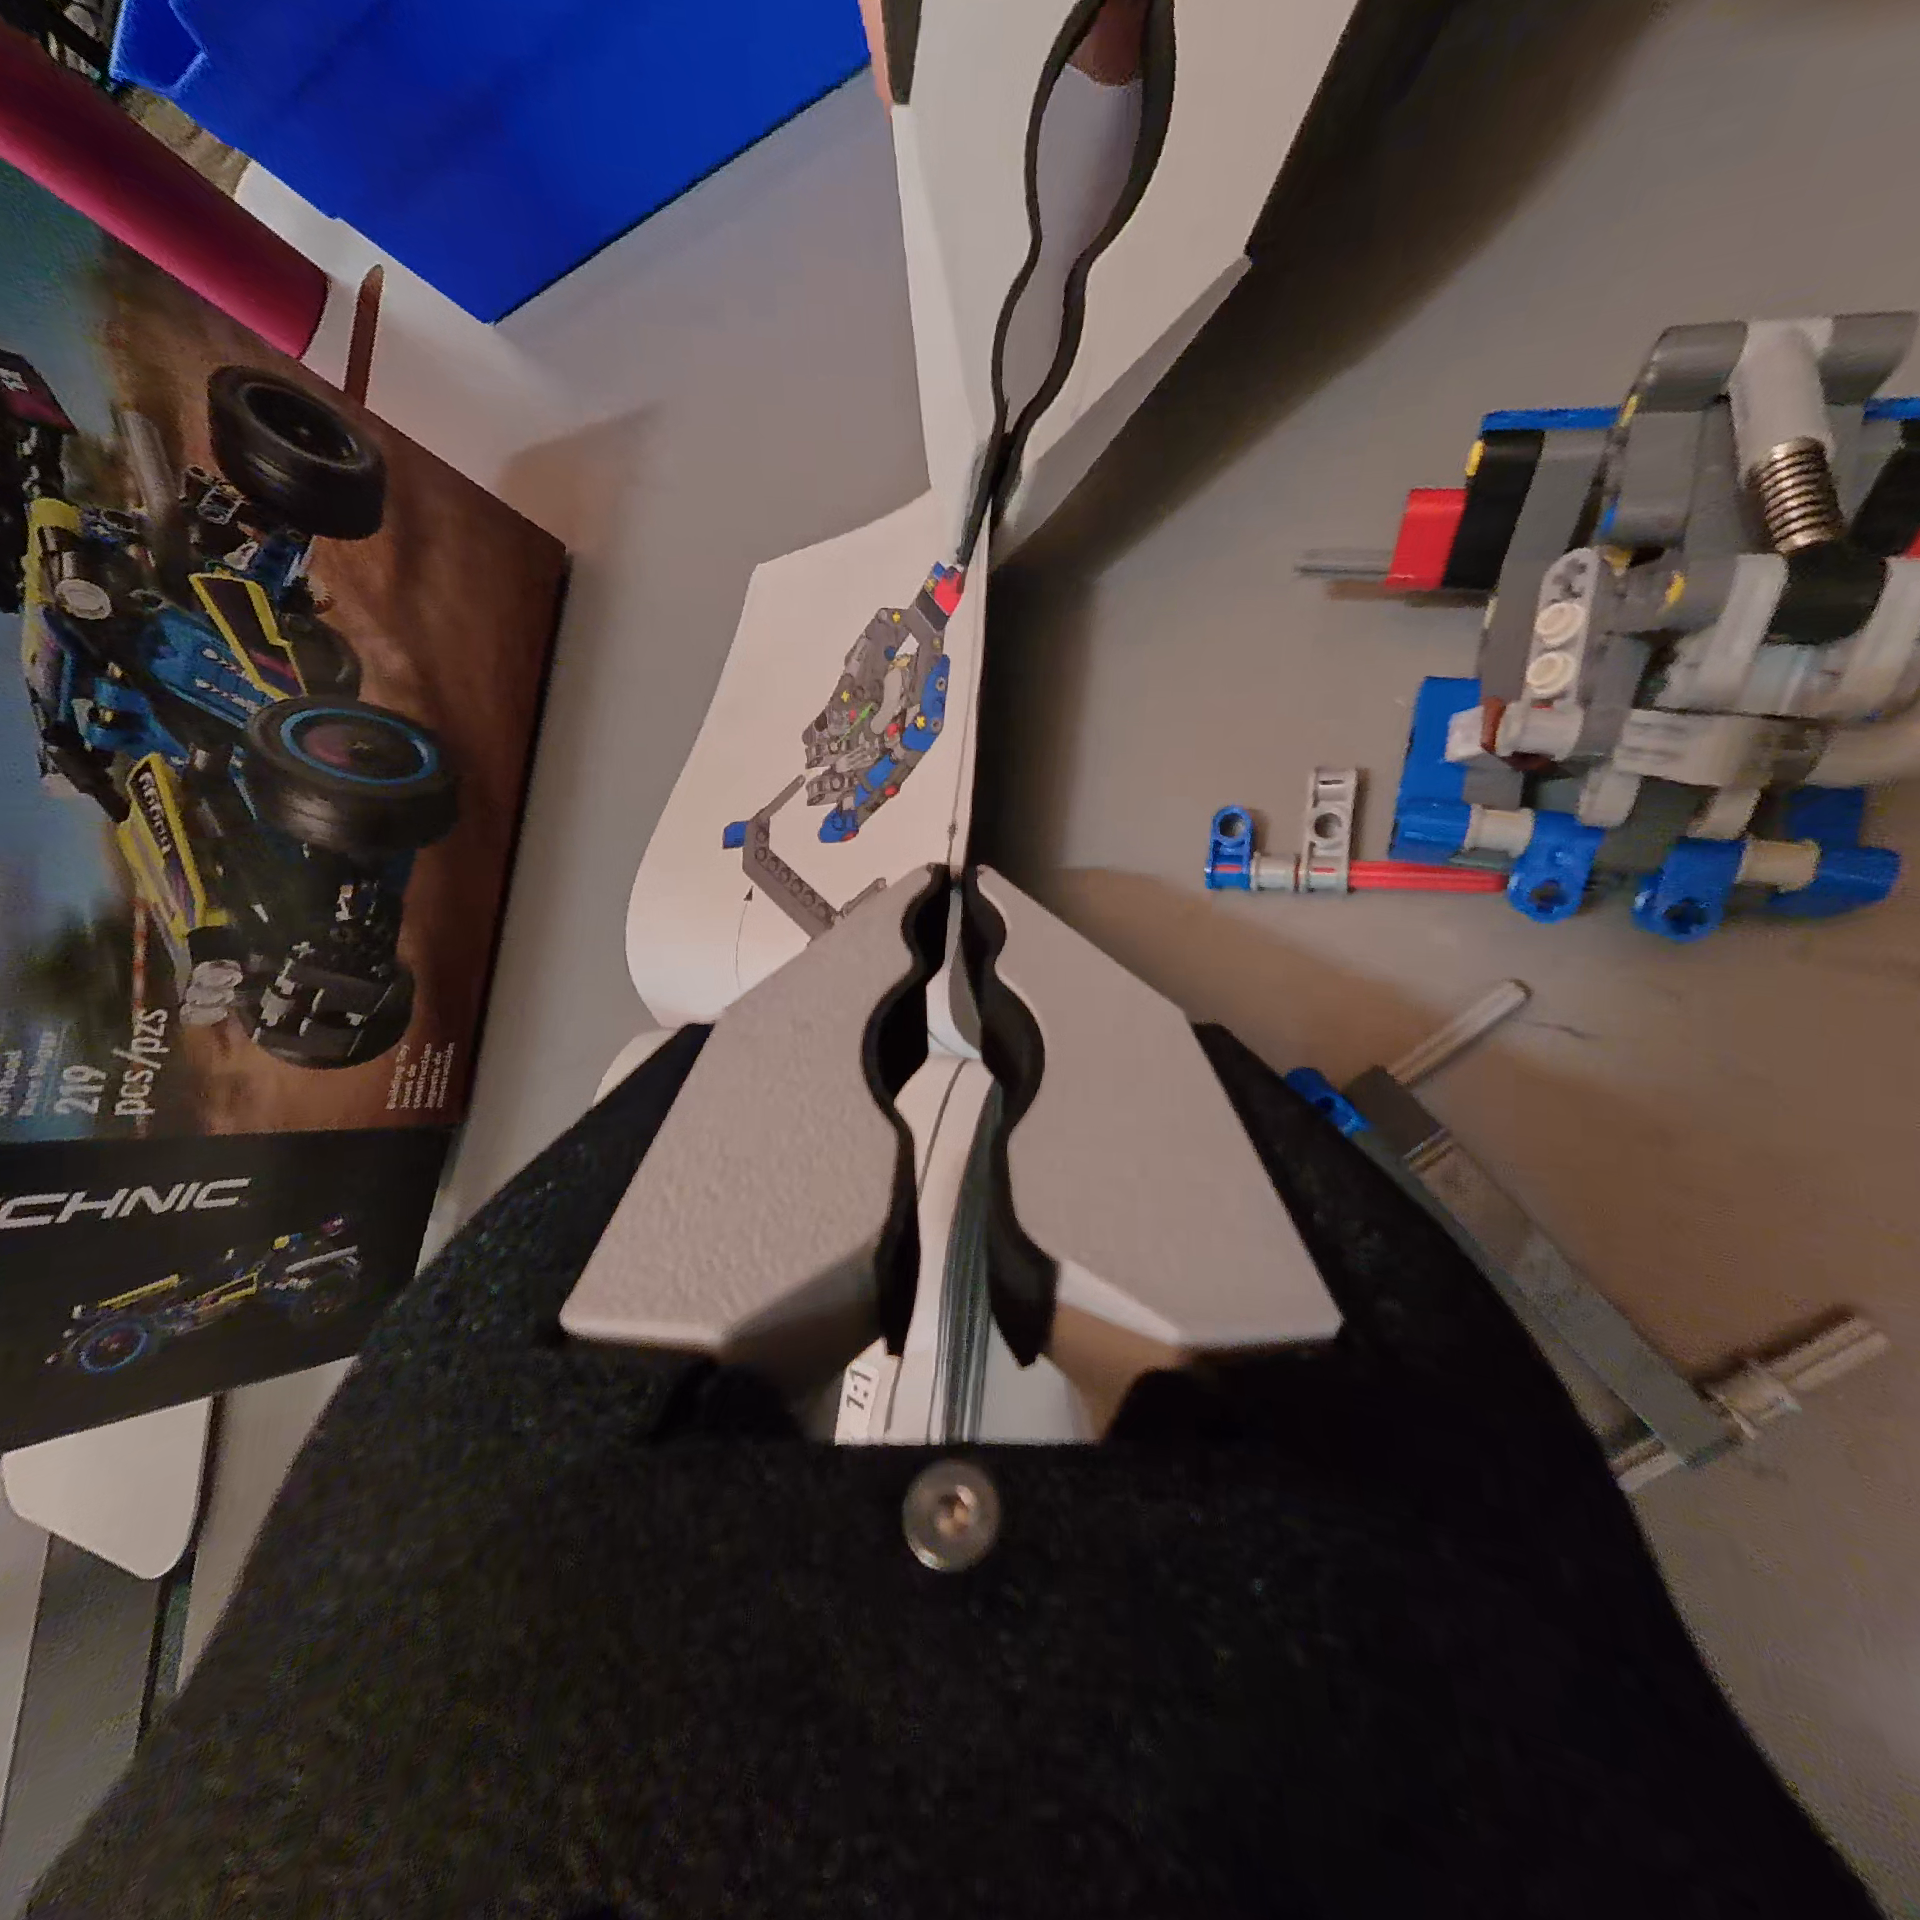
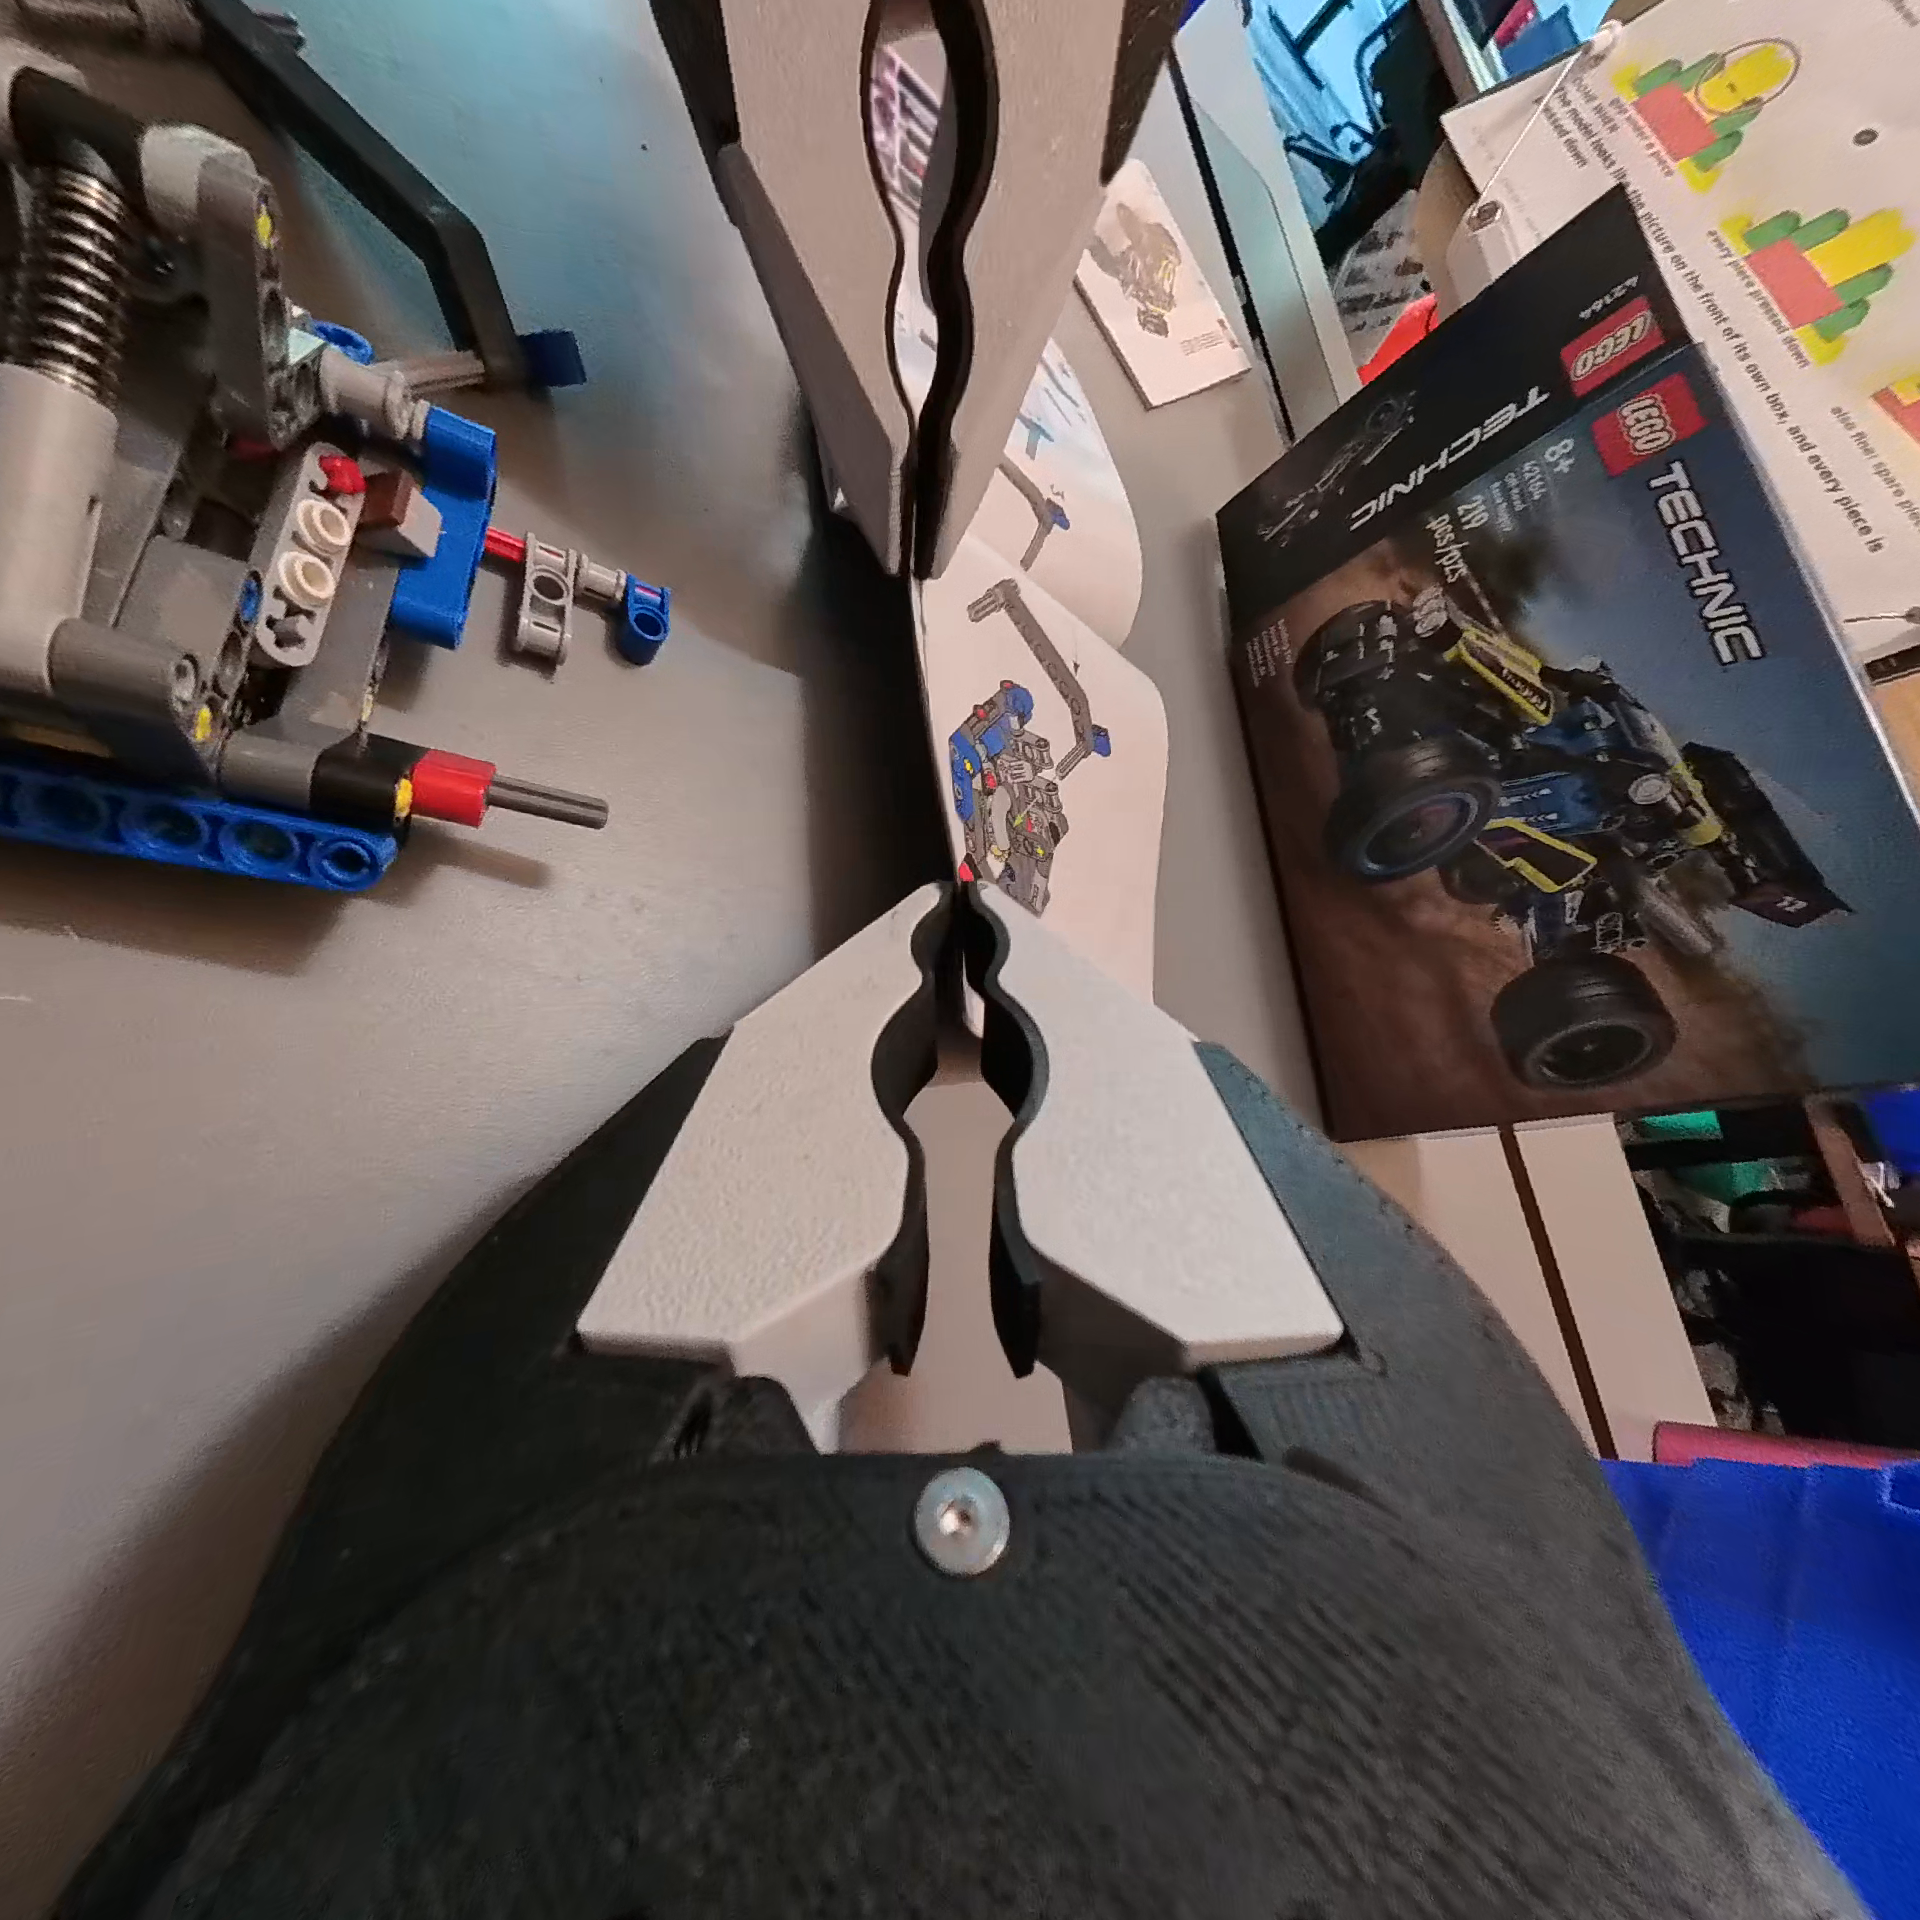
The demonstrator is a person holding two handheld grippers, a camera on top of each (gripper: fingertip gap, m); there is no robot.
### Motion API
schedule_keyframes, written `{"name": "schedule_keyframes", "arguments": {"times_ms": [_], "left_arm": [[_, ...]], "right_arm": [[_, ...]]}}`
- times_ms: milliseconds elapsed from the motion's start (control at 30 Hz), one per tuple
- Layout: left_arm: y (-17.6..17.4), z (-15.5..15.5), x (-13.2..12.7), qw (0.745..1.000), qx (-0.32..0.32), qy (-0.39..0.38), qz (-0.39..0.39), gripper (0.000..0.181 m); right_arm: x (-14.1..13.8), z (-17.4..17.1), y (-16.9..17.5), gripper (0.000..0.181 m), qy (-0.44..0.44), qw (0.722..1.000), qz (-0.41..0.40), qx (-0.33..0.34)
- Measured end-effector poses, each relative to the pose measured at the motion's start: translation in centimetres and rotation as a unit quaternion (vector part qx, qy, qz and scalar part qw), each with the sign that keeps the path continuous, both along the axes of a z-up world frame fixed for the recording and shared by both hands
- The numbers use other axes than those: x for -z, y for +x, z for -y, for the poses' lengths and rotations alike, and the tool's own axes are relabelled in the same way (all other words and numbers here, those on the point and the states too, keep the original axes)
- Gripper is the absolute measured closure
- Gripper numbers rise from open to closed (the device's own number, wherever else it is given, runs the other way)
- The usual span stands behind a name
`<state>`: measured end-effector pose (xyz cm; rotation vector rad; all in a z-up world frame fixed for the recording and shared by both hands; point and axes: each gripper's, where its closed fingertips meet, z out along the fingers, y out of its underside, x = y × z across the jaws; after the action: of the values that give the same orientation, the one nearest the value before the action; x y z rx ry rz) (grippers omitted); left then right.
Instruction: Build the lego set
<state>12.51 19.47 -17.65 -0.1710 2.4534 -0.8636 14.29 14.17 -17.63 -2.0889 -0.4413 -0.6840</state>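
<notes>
An instruction booklet page (image 1: 831, 727) stands on edge between my two grippers. My left gripper (image 1: 956, 878) is shut on the near end of the page. My right gripper (image 2: 961, 894) is shut on the other end of the same page (image 2: 1039, 727). Each gripper shows in the other's view, pinching the page: the right one (image 1: 987, 488) and the left one (image 2: 914, 561). The partly built grey and blue model (image 1: 1662, 675) lies on the grey table to the right in the left wrist view and at the left in the right wrist view (image 2: 208, 582).
The set's box (image 1: 260, 727) lies beside the booklet, also in the right wrist view (image 2: 1558, 727). A loose grey beam with an axle (image 1: 1538, 1278) lies on the table. A blue bin (image 1: 468, 135) stands at the table's end. A printed sheet (image 2: 1766, 208) stands behind the box. Some 7 cm of space lies between my two pairs of fingers.
</notes>
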Motion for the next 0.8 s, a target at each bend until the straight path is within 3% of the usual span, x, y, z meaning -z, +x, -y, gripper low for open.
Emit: {"name": "schedule_keyframes", "arguments": {"times_ms": [800], "left_arm": [[0.2,-0.2,-0.9,1.000,0.001,-0.012,0.009,0.180]], "right_arm": [[-1.5,-0.8,-0.6,0.181,0.060,0.998,0.007,0.025]]}}
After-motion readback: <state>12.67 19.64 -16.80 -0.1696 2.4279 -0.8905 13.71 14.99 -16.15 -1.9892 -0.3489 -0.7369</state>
